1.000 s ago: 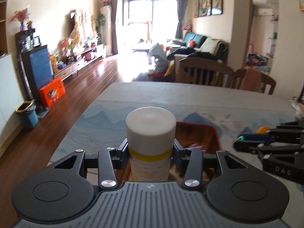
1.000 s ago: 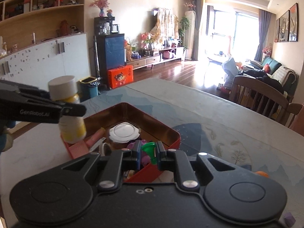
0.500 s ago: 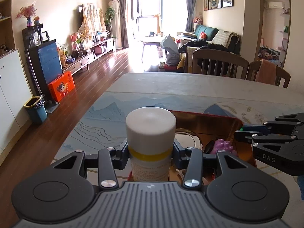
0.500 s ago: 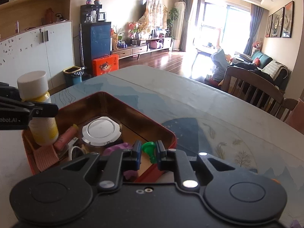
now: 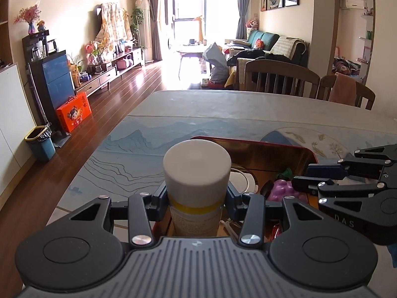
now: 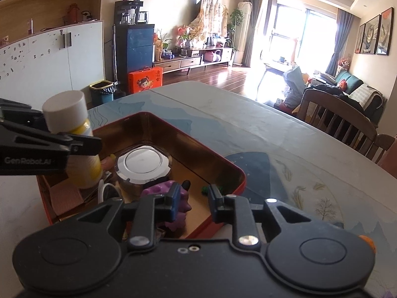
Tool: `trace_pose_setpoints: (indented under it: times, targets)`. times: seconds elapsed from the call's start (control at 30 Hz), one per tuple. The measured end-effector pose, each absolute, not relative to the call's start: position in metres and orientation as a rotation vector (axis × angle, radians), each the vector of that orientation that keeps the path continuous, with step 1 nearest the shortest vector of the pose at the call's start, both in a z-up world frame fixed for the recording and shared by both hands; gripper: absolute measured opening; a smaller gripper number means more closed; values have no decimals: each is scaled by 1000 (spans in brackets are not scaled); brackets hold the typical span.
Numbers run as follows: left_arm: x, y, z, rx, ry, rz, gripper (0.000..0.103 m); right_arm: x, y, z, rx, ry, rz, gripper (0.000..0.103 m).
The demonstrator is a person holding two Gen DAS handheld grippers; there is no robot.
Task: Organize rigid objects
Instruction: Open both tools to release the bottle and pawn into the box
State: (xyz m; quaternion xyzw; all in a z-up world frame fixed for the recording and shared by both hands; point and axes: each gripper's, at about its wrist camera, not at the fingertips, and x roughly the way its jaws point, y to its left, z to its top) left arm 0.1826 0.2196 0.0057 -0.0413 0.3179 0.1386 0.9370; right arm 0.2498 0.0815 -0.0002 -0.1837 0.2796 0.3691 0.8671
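My left gripper (image 5: 197,198) is shut on a white-capped bottle (image 5: 197,171) with a yellow band and holds it upright over the near left corner of a red tin box (image 5: 248,142). In the right wrist view the bottle (image 6: 74,134) hangs just above the box floor. My right gripper (image 6: 193,198) is over the box's near edge. Its jaws are opening and nothing is pressed between the pads. A small green piece (image 6: 206,189) lies loose in the box (image 6: 223,166) just beyond the fingertips, next to a purple grape toy (image 6: 161,190).
The box also holds a round white-lidded jar (image 6: 142,160) and several small items. It stands on a blue patterned table (image 6: 285,136). Wooden chairs (image 6: 342,124) line the far side. A small orange object (image 6: 367,242) lies at the table's right.
The right jaws have parted and let go of the green piece, which now lies in the box. Both grippers have sunk closer to the box, the bottle still gripped.
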Motion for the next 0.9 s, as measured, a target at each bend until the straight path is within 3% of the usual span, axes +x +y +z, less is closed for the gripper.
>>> trace_pose_setpoints:
  times: [0.3,0.5,0.9]
  targets:
    - [179,217,1,-74,672,289,47,239,75,6,-376,565,804,53]
    - [173,209,5,-70,655,274,61,233,70,10,-364,554,815,61]
    - [163,201,16,-96,640,263,71,222,54,18,-348,559,837,73]
